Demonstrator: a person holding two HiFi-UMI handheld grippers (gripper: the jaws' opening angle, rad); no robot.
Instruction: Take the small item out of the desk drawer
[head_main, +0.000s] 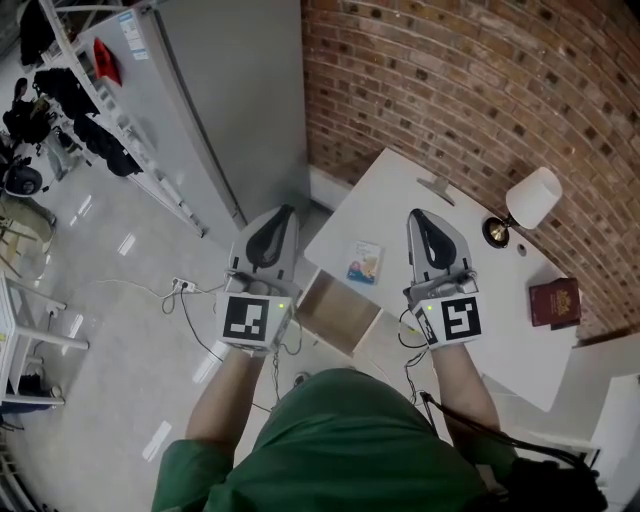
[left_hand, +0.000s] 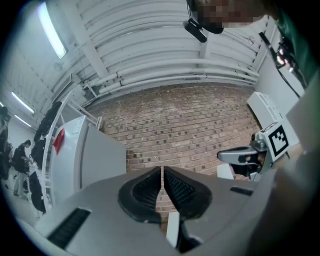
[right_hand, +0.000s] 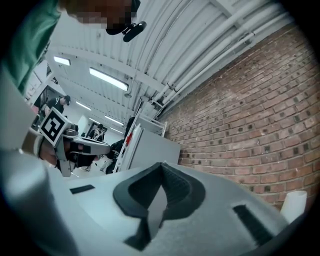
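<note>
Small item: I see a small printed packet (head_main: 365, 262) lying flat on the white desk (head_main: 400, 190), just beyond the drawer's far edge and touching nothing else.
Drawer: the drawer (head_main: 340, 315) stands pulled out toward me. The part of its wooden floor that I can see is bare.
Task standing: I judge the item is already out and set down, so the removal looks done.
Left gripper: the left gripper (head_main: 285, 212) is raised off the desk to the left of the drawer. Its fingers are pressed together with nothing between them.
Right gripper: the right gripper (head_main: 415, 214) is raised over the desk to the right of the packet. Its fingers meet at the tips and it is empty.
Aim: both gripper views look up at the brick wall (left_hand: 190, 120) and ceiling, not at the desk.
Surroundings: a lamp (head_main: 530, 198) and a red book (head_main: 555, 302) sit well apart from the packet, near the desk's right side.
Step advice: I would hold both tools high and steady. Any descent should stay outside the packet's edges so it is not nudged back over the drawer.
</note>
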